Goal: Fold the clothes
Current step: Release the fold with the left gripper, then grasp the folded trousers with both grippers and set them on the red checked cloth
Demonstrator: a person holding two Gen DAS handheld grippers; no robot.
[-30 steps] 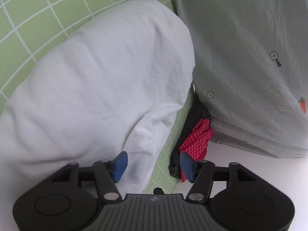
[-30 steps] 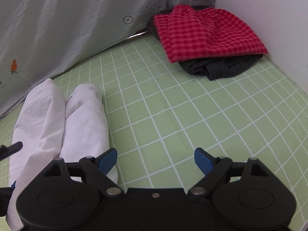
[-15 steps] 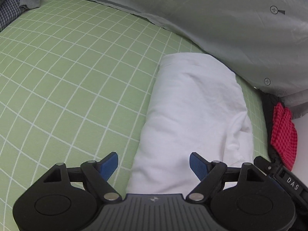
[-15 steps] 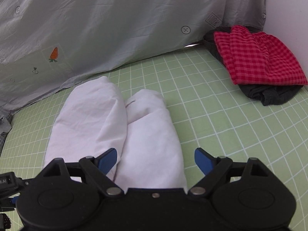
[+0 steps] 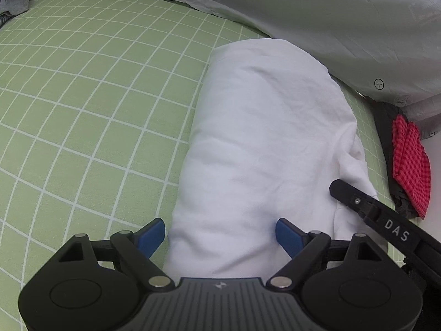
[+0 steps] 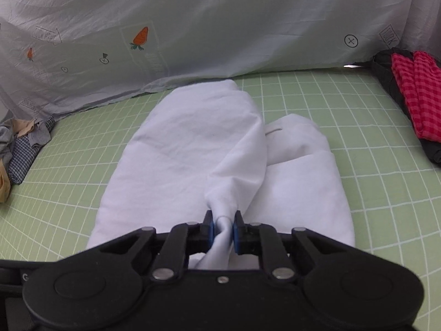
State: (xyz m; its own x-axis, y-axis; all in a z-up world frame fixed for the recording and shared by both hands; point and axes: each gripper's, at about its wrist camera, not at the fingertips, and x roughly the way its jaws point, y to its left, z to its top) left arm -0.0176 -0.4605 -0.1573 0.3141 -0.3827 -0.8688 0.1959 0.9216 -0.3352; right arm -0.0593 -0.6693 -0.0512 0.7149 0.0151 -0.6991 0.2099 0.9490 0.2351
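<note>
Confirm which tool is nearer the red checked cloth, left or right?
Right. The right tool, shut on the white garment, sits toward the red checked cloth; the left tool straddles the garment's far side.

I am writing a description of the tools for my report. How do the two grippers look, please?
Both are black plastic. The left gripper has blue finger pads, silver pivot screws, round side discs and a ribbed grey body. The right gripper looks the same with blue pads; its side carries white letters "DAS".

Soft matt white cloth garment (image 6: 193, 149) on smooth green gridded sheet (image 5: 82, 96).
</note>
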